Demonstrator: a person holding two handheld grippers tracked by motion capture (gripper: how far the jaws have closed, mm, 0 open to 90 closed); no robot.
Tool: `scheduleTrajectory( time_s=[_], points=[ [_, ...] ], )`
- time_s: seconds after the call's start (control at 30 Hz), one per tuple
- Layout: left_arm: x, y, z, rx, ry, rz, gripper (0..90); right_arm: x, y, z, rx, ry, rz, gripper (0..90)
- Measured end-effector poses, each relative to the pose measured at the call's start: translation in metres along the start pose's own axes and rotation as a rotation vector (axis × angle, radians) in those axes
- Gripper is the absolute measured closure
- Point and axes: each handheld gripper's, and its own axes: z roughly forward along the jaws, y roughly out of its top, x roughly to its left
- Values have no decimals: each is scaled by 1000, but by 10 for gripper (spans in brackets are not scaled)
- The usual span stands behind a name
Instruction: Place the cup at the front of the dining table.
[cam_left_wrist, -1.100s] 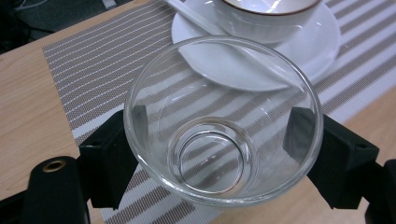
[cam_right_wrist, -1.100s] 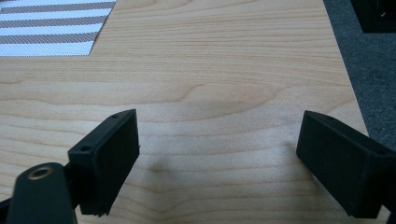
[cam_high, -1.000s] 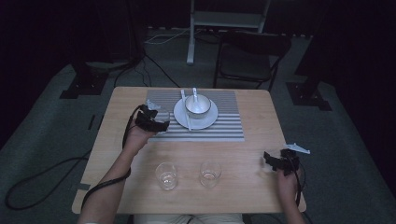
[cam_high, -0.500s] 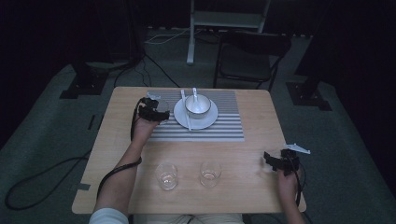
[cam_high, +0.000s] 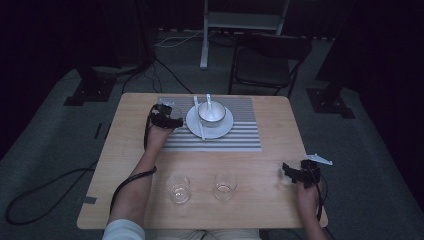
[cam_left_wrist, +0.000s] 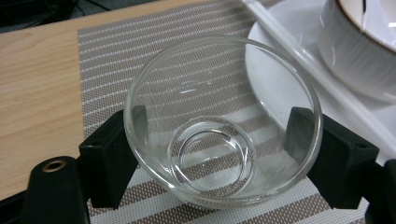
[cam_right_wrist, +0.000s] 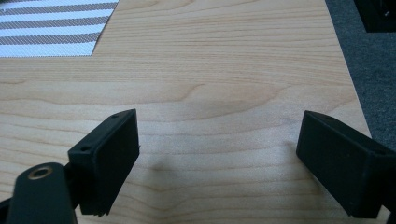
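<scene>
- The left gripper (cam_left_wrist: 219, 140) clasps a small clear glass cup (cam_left_wrist: 223, 121), one black jaw pressed to each side of it; the cup sits at the frame's centre in the left gripper view, over the striped placemat (cam_left_wrist: 140, 51)
- In the high view this gripper (cam_high: 172, 121) is upper left of centre, just beside the white plate (cam_high: 220, 131); the plate carries a white bowl (cam_high: 211, 113)
- The right gripper (cam_right_wrist: 219, 154) has its jaws spread wide over bare wooden table (cam_right_wrist: 224, 60), gripping nothing; it lies at lower right in the high view (cam_high: 289, 172)
- Two more glasses (cam_high: 178, 188) stand at lower centre
</scene>
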Motion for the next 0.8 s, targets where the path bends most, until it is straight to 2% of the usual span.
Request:
scheduleTrajectory(
  time_s=[0.27,0.37,0.47,0.8],
  points=[
    [3,-1,2,-1,-10,-43,197,0,0,0,1,2,-1,127],
    [4,-1,1,5,-19,-50,196,0,0,0,1,4,-2,127],
    [3,-1,-3,-7,-8,-39,193,0,0,0,-1,6,-1,127],
    [7,-4,-8,-8,-39,-68,187,0,0,0,0,6,-1,127]
  ],
)
